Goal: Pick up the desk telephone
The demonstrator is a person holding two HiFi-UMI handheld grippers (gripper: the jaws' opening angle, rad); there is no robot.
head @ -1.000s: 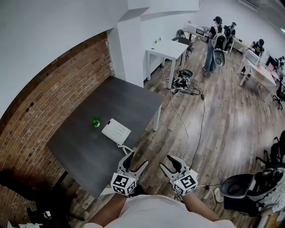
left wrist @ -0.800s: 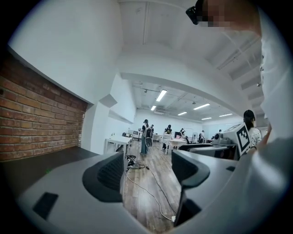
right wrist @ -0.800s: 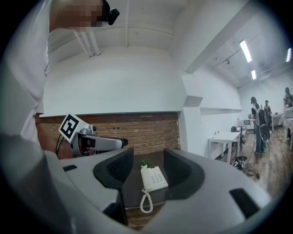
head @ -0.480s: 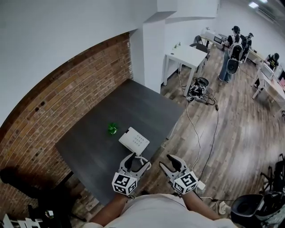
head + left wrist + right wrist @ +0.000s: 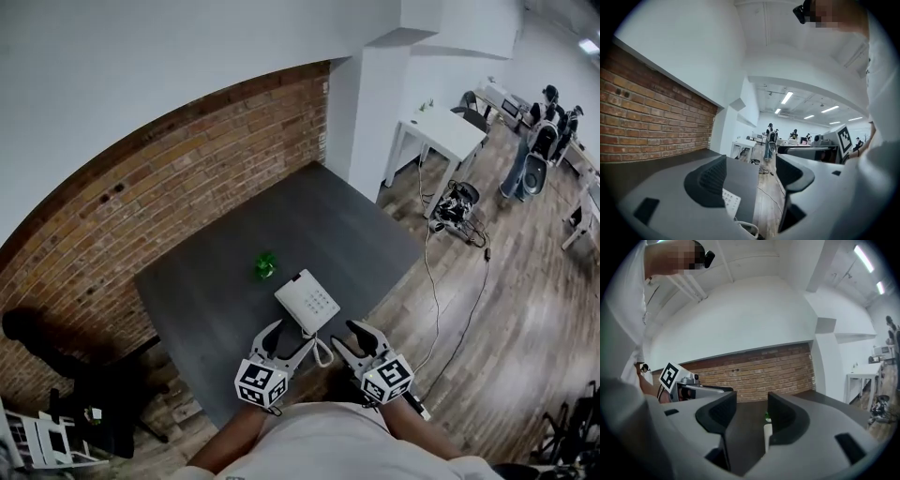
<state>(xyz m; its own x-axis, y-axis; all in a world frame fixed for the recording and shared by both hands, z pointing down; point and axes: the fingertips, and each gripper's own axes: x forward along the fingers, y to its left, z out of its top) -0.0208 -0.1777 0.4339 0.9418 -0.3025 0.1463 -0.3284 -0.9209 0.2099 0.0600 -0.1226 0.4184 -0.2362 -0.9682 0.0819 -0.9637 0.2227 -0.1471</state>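
A white desk telephone (image 5: 307, 302) lies on the dark grey table (image 5: 216, 281) near its front edge, and its coiled cord (image 5: 322, 352) hangs over that edge. My left gripper (image 5: 287, 337) is open just short of the phone's near left corner. My right gripper (image 5: 349, 336) is open at the table edge, right of the cord. In the left gripper view the phone's keypad corner (image 5: 731, 203) shows between the open jaws. In the right gripper view a sliver of the white phone (image 5: 767, 437) shows beside the right jaw.
A small green object (image 5: 265, 266) sits on the table behind the phone. A brick wall (image 5: 169, 187) runs along the table's far left side. A white table (image 5: 445, 134), floor cables (image 5: 459, 202) and several people (image 5: 539, 141) are far off to the right.
The table and phone have drawn closer in the head view. Both grippers have come up to the table's front edge by the phone, still open.
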